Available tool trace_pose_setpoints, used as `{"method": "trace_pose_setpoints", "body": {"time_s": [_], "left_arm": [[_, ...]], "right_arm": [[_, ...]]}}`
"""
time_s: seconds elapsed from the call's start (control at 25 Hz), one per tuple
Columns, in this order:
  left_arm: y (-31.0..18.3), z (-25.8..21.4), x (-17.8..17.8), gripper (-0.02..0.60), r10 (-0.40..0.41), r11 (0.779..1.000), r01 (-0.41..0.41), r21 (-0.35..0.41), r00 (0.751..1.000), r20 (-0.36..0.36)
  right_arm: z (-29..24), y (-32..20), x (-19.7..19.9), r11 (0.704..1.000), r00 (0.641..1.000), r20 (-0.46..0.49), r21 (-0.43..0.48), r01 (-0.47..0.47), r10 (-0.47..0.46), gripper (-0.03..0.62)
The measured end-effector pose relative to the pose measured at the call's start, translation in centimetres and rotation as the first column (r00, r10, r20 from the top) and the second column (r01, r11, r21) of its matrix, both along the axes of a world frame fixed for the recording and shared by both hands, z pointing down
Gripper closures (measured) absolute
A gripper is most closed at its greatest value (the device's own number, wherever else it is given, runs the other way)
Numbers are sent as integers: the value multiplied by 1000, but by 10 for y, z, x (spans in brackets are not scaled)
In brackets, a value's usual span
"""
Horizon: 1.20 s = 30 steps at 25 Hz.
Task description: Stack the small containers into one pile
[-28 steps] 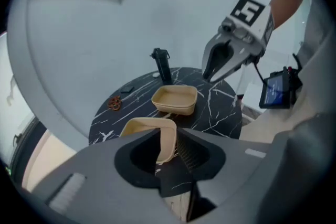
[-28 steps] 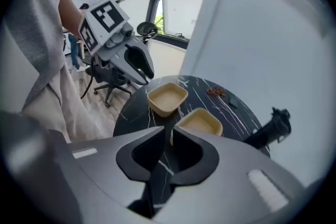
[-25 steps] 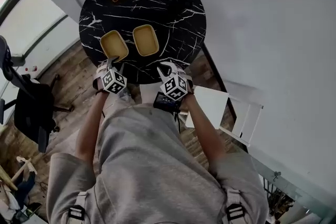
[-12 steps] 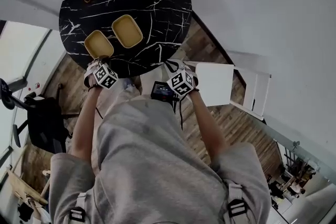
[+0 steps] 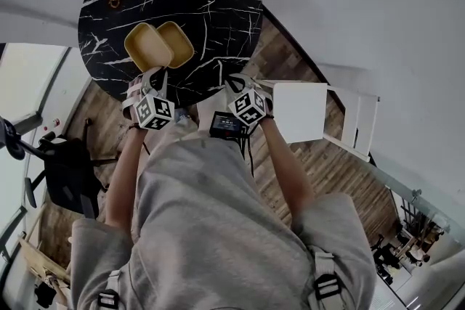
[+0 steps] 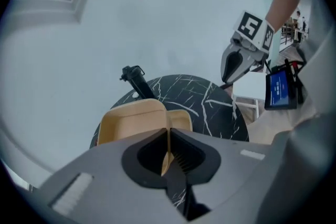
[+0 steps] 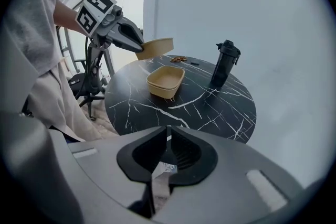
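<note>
Tan container [image 5: 147,46], a shallow tub with round corners, is lifted off the round black table [image 5: 218,3] in the head view, with its near edge in the left gripper [image 5: 154,80]. Its long way runs slantwise across the table. It overlaps the second tan container [image 5: 179,44], which sits on the table's near left part. The right gripper [image 5: 234,86] hangs just past the table's near edge. In the left gripper view the jaws have just closed and pinch the tub's thin rim, and the gripper's body hides the tub's near end. In the right gripper view the tub pokes out sideways above the table, open side up. That gripper's own jaws have just been closing and meet with nothing between them. A black bottle [image 7: 224,63] stands on the table's far side.
</note>
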<state>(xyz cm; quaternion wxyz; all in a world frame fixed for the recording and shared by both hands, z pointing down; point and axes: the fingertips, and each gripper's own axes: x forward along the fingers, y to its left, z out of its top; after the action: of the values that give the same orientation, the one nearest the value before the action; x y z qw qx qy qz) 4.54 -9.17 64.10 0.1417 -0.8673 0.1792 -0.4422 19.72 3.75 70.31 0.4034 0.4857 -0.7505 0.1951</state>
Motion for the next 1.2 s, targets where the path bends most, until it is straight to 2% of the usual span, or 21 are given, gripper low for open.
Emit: {"method": "trace_pose_setpoints", "body": {"time_s": [0.16,0.28,0.6,1.04,1.2], "left_arm": [[3,3,30,563,22,999,-25,-48,998,-62],[6,15,45,561,45,995,-51,-81,996,-70],[13,46,61,561,96,987,-97,-131,995,-16],[16,73,49,561,101,979,-84,-183,991,85],[16,73,51,557,106,976,-90,-197,992,70]], "right_arm": [[2,3,3,1000,1000,-4,-11,-3,3,553],[5,10,2,999,999,-22,-26,32,-33,553],[6,24,9,997,997,-48,-44,64,-66,553],[-1,14,19,997,996,-48,-27,68,-69,553],[-5,-5,18,997,996,-42,-5,76,-76,553]]}}
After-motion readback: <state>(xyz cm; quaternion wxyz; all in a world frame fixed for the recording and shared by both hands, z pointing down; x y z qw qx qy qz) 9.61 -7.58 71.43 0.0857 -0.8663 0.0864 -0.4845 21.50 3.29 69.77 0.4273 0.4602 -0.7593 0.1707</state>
